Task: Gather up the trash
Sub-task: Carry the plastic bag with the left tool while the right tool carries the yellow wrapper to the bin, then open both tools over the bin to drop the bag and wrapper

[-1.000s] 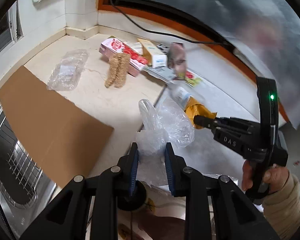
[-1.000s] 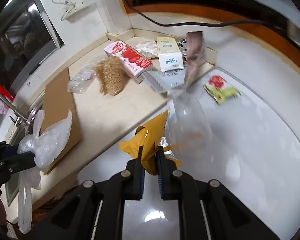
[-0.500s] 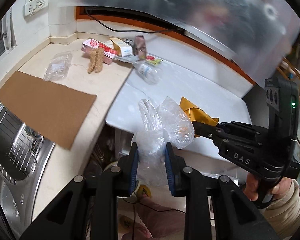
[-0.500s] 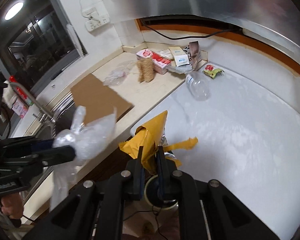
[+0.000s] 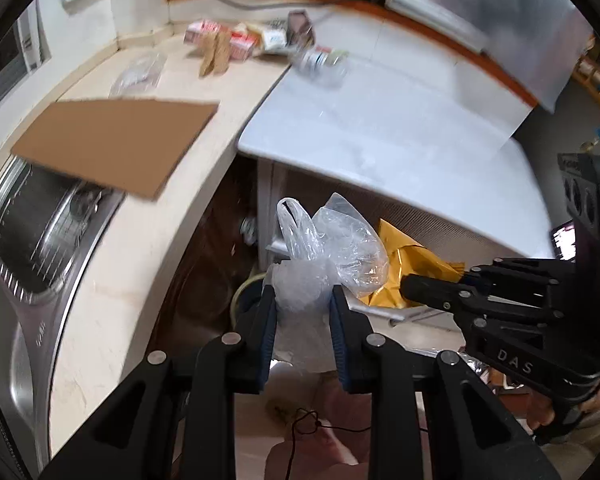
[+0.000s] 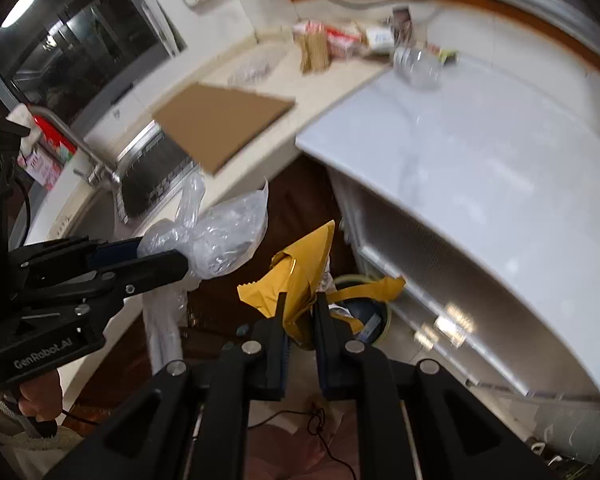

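Both grippers have swung off the counter (toward a bin below, I'd guess), left gripper [image 5: 303,294] clamping the clear plastic bag [image 5: 332,252], right gripper [image 6: 299,308] pinching the yellow wrapper [image 6: 300,276].

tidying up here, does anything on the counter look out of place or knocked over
Yes. A clear plastic bottle lies on its side at the seam between the beige counter and the white top. The cardboard sheet sticks out over the sink. Boxes and wrappers are heaped in the far corner.
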`<state>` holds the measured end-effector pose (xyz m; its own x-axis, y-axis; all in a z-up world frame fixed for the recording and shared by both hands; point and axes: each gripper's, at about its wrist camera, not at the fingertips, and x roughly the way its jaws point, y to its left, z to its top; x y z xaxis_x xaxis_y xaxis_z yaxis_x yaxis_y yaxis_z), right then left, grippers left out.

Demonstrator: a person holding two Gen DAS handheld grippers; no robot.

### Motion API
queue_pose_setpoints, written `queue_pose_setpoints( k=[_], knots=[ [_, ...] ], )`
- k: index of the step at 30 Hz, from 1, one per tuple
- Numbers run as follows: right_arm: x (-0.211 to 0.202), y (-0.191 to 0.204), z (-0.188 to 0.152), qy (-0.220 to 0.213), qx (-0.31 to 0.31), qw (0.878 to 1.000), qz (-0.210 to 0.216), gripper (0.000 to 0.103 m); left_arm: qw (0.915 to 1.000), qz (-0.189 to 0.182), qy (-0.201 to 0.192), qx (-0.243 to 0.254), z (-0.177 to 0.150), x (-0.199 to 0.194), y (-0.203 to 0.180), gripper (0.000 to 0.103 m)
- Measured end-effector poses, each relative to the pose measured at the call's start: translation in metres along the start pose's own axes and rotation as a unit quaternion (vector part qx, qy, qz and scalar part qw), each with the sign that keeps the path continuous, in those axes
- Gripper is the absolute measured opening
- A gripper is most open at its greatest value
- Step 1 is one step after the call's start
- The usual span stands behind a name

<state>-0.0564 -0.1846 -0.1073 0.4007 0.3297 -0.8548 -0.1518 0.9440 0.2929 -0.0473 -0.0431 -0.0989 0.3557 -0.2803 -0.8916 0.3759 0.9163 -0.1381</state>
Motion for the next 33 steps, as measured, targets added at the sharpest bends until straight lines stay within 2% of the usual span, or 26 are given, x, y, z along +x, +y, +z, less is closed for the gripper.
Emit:
queue_pose_setpoints(
  k=[5, 9, 17, 22, 26, 28, 29, 30, 31, 33],
  knots=[
    [0.041, -0.001, -0.016, 0.042, -0.018, 0.999, 0.004, 0.011, 0.9992, 0.028, 0.023, -0.019, -0.015, 0.036, 0.006, 0.023],
    [0.089, -0.012, -0.029, 0.07, -0.027, 0.997, 0.006, 0.011, 0.9975, 0.052, 0.037, -0.031, -0.028, 0.082, 0.013, 0.023],
    [0.204, -0.058, -0.054, 0.113, -0.001, 0.993, 0.029, 0.011, 0.9899, 0.064, 0.097, -0.081, -0.059, 0.21, 0.038, 0.023],
    [0.281, -0.086, -0.069, 0.132, 0.028, 0.99, 0.036, 0.011, 0.9855, 0.069, 0.125, -0.092, -0.079, 0.289, 0.055, 0.023],
    [0.337, -0.099, -0.077, 0.138, 0.026, 0.99, 0.032, 0.013, 0.9833, 0.084, 0.135, -0.089, -0.086, 0.336, 0.069, 0.026],
    [0.36, -0.104, -0.078, 0.142, 0.021, 0.989, 0.02, 0.014, 0.9825, 0.093, 0.138, -0.083, -0.089, 0.352, 0.073, 0.031],
    [0.371, -0.106, -0.079, 0.147, 0.02, 0.989, 0.016, 0.016, 0.9825, 0.091, 0.14, -0.082, -0.091, 0.358, 0.074, 0.038],
    [0.379, -0.108, -0.079, 0.151, 0.02, 0.988, 0.012, 0.023, 0.9822, 0.089, 0.144, -0.081, -0.093, 0.364, 0.077, 0.043],
    [0.386, -0.11, -0.079, 0.154, 0.021, 0.988, 0.009, 0.03, 0.9816, 0.087, 0.148, -0.082, -0.095, 0.369, 0.081, 0.054],
    [0.397, -0.114, -0.08, 0.158, 0.022, 0.987, 0.0, 0.036, 0.9809, 0.09, 0.15, -0.085, -0.097, 0.373, 0.084, 0.056]
  ],
)
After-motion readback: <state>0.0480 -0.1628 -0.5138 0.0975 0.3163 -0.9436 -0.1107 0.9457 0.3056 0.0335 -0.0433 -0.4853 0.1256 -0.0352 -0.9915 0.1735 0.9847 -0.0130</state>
